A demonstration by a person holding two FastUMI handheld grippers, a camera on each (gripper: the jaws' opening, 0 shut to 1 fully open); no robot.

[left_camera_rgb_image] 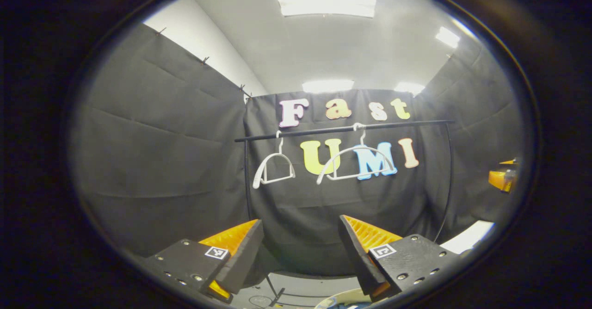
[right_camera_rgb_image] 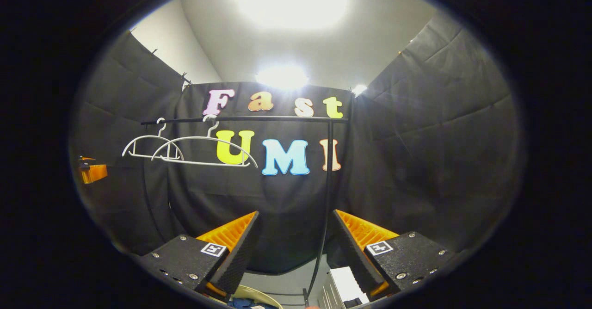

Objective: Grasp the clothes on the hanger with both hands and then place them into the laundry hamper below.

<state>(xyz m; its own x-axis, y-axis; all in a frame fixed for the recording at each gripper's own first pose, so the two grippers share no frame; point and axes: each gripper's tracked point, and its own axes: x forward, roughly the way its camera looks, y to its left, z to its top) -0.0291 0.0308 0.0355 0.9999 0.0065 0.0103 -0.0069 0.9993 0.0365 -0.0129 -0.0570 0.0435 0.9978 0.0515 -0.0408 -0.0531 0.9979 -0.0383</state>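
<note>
Your left gripper (left_camera_rgb_image: pixel 300 249) and right gripper (right_camera_rgb_image: pixel 293 246) both stand wide apart with nothing between the fingers, each aimed at the black booth wall. Low between their fingers you see a pale curved hamper rim (right_camera_rgb_image: pixel 259 296) with a scrap of blue cloth (right_camera_rgb_image: pixel 245 303) inside it. Farther off, two bare white hangers (left_camera_rgb_image: pixel 274 169) (left_camera_rgb_image: pixel 356 163) hang side by side on one black rail (left_camera_rgb_image: pixel 342 128), open air beneath them.

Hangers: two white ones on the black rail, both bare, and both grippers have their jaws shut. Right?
Not quite: the jaws stand open and empty on both the left gripper and the right gripper, as each gripper's own view shows. The rest holds: two white hangers, both bare, hang on the black rail.
</note>
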